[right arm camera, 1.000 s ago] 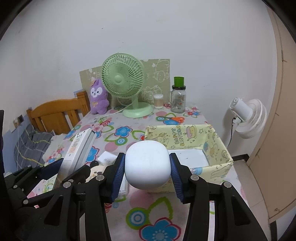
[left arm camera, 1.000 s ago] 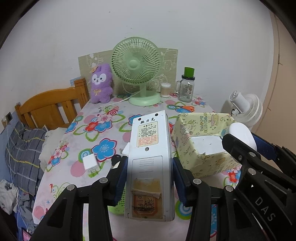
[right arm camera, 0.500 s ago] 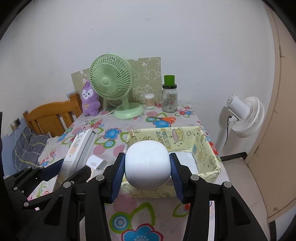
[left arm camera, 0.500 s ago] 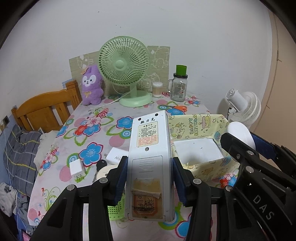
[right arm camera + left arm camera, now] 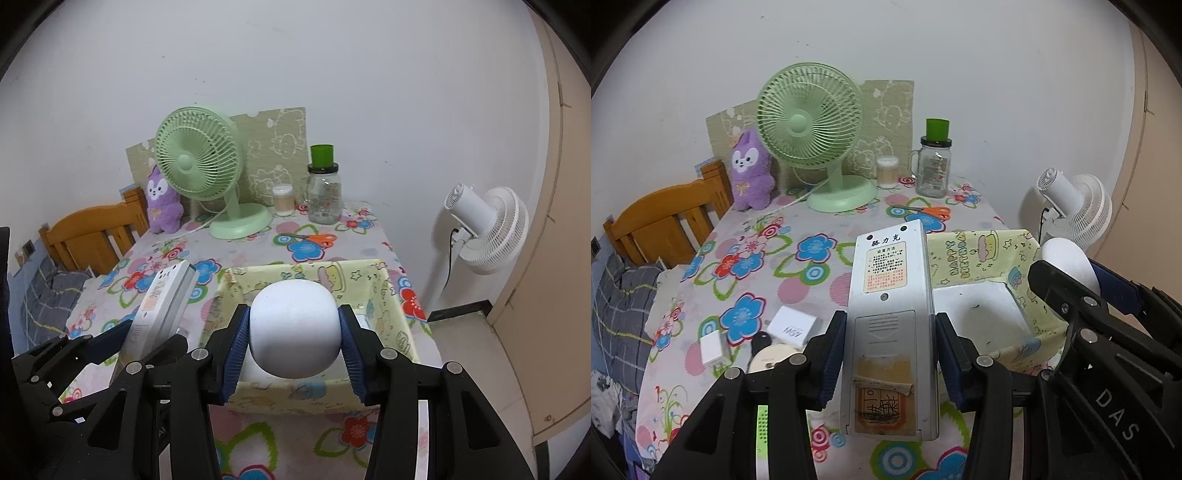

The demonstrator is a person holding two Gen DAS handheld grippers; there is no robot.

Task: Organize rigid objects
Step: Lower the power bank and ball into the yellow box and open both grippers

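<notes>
My left gripper (image 5: pixel 891 350) is shut on a grey-white remote control (image 5: pixel 890 325), held back side up above the near part of the table. My right gripper (image 5: pixel 293 339) is shut on a rounded white case (image 5: pixel 294 328), which hangs over the near wall of a yellow paper-covered box (image 5: pixel 384 291). In the left wrist view the box (image 5: pixel 964 258) lies to the right of the remote, with the right gripper (image 5: pixel 1071 291) and the white case (image 5: pixel 1067 258) above its right side. The remote (image 5: pixel 162 302) and left gripper show at the left of the right wrist view.
On the flowered tablecloth (image 5: pixel 746 266) lie a white box (image 5: pixel 792 327), a white charger (image 5: pixel 712 349) and a round tin (image 5: pixel 772 358). Behind stand a green fan (image 5: pixel 812 133), a purple plush (image 5: pixel 750 170), a glass jar (image 5: pixel 932 166) and orange scissors (image 5: pixel 931 211). A white floor fan (image 5: pixel 480 229) stands right of the table.
Both grippers have carried their objects to the right, toward the yellow box. The white case now hangs over the box's near wall. Neither grip has changed.
</notes>
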